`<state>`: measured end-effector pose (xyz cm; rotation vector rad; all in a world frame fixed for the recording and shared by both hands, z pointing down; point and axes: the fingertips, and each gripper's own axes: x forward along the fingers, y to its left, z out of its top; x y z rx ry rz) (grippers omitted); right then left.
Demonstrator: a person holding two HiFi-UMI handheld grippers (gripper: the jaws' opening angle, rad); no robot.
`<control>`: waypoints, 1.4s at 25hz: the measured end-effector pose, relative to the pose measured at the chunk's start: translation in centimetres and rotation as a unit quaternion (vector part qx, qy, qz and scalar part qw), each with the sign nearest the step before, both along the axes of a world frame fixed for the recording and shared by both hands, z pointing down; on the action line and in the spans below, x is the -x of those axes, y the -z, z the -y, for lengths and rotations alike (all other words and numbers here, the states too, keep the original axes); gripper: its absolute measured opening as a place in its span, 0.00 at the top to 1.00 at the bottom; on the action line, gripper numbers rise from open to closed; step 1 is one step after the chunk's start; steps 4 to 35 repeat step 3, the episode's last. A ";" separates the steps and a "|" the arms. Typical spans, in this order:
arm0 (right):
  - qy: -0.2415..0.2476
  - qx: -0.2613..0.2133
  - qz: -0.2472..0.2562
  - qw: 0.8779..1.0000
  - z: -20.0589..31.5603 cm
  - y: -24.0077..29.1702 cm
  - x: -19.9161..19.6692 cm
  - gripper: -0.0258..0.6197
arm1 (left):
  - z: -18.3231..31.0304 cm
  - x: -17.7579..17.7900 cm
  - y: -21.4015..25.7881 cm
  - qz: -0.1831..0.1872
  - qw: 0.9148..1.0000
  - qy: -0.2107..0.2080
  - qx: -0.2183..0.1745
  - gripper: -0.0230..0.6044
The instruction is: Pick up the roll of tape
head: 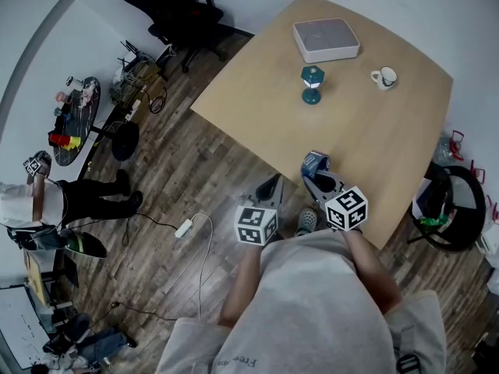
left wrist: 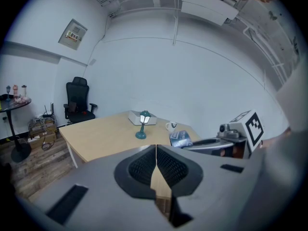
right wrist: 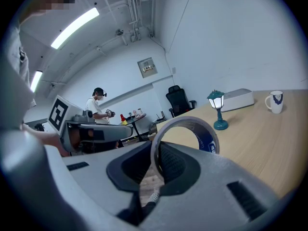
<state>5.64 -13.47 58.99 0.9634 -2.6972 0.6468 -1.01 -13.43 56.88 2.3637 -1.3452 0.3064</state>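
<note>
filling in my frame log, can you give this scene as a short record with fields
right gripper: fingers closed on the roll of tape, ring standing on edge
left gripper: fingers together, nothing between them
where: both grippers by the near edge of the table
on table: lamp, mug, white box
background: office chair, person standing by a small round table

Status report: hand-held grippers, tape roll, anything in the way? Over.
Right hand-held gripper shut on roll of tape, over near edge of table. Left hand-held gripper shut, empty. Lamp, mug, box far off; nothing in the way.
</note>
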 end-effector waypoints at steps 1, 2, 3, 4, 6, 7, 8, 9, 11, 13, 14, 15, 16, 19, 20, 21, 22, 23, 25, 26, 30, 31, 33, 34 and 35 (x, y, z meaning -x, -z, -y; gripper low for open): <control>0.000 0.000 -0.001 1.000 0.0 -0.1 0.0 0.89 | 0.0 -0.1 -0.1 0.000 1.000 -0.001 0.000 0.95; 0.000 -0.001 -0.002 1.000 -0.1 -0.1 -0.1 0.89 | -0.1 -0.2 -0.2 0.000 1.000 -0.001 0.001 0.95; 0.001 -0.001 -0.003 1.000 -0.1 -0.2 -0.1 0.89 | -0.1 -0.2 -0.2 0.000 1.000 -0.002 0.002 0.95; 0.001 -0.001 -0.003 1.000 -0.1 -0.2 -0.1 0.89 | -0.1 -0.2 -0.2 0.000 1.000 -0.002 0.002 0.95; 0.001 -0.001 -0.003 1.000 -0.1 -0.2 -0.1 0.89 | -0.1 -0.2 -0.2 0.000 1.000 -0.002 0.002 0.95; 0.001 -0.001 -0.003 1.000 -0.1 -0.2 -0.1 0.89 | -0.1 -0.2 -0.2 0.000 1.000 -0.002 0.002 0.95; 0.001 -0.001 -0.003 1.000 -0.1 -0.2 -0.1 0.89 | -0.1 -0.2 -0.2 0.000 1.000 -0.002 0.002 0.95; 0.001 -0.001 -0.003 1.000 -0.1 -0.2 -0.1 0.89 | -0.1 -0.2 -0.2 0.000 1.000 -0.002 0.002 0.95; 0.001 -0.001 -0.003 1.000 -0.1 -0.2 -0.1 0.89 | -0.1 -0.2 -0.2 0.000 1.000 -0.002 0.002 0.95; 0.001 -0.001 -0.003 1.000 -0.1 -0.2 -0.1 0.89 | -0.1 -0.2 -0.2 0.000 1.000 -0.002 0.002 0.95; 0.001 -0.001 -0.003 1.000 -0.1 -0.2 -0.1 0.89 | -0.1 -0.2 -0.2 0.000 1.000 -0.002 0.002 0.95; 0.001 -0.001 -0.003 1.000 -0.1 -0.2 -0.1 0.89 | -0.1 -0.2 -0.2 0.000 1.000 -0.002 0.002 0.95; 0.001 -0.001 -0.003 1.000 -0.1 -0.2 -0.1 0.89 | -0.1 -0.2 -0.2 0.000 1.000 -0.002 0.002 0.95; 0.001 -0.001 -0.003 1.000 -0.1 -0.2 -0.1 0.89 | -0.1 -0.2 -0.2 0.000 1.000 -0.002 0.002 0.95; 0.001 -0.001 -0.003 1.000 -0.1 -0.2 -0.1 0.89 | -0.1 -0.2 -0.2 0.000 1.000 -0.002 0.002 0.95; 0.001 -0.001 -0.003 1.000 -0.1 -0.2 -0.1 0.89 | -0.1 -0.2 -0.2 0.000 1.000 -0.002 0.002 0.95; 0.001 -0.001 -0.003 1.000 -0.1 -0.2 -0.1 0.89 | -0.1 -0.2 -0.2 0.000 1.000 -0.002 0.002 0.95; 0.001 -0.001 -0.003 1.000 -0.1 -0.2 -0.1 0.89 | -0.1 -0.2 -0.2 0.000 1.000 -0.002 0.002 0.95; 0.001 -0.001 -0.003 1.000 -0.1 -0.2 -0.1 0.89 | -0.1 -0.2 -0.2 0.000 1.000 -0.002 0.002 0.95; 0.001 -0.001 -0.003 1.000 -0.1 -0.2 -0.1 0.89 | -0.1 -0.2 -0.2 0.000 1.000 -0.002 0.002 0.95; 0.001 -0.001 -0.003 1.000 -0.1 -0.2 -0.1 0.89 | -0.1 -0.2 -0.2 0.000 1.000 -0.002 0.002 0.95; 0.001 -0.001 -0.003 1.000 -0.1 -0.2 -0.1 0.89 | -0.1 -0.2 -0.2 0.000 1.000 -0.002 0.002 0.95; 0.001 -0.001 -0.003 1.000 -0.1 -0.2 -0.1 0.89 | -0.1 -0.2 -0.2 0.000 1.000 -0.002 0.002 0.95; 0.001 -0.001 -0.003 1.000 -0.1 -0.2 -0.1 0.89 | -0.1 -0.2 -0.2 0.000 1.000 -0.002 0.002 0.95; 0.001 -0.001 -0.003 1.000 -0.1 -0.2 -0.1 0.89 | -0.1 -0.2 -0.2 0.000 1.000 -0.002 0.002 0.95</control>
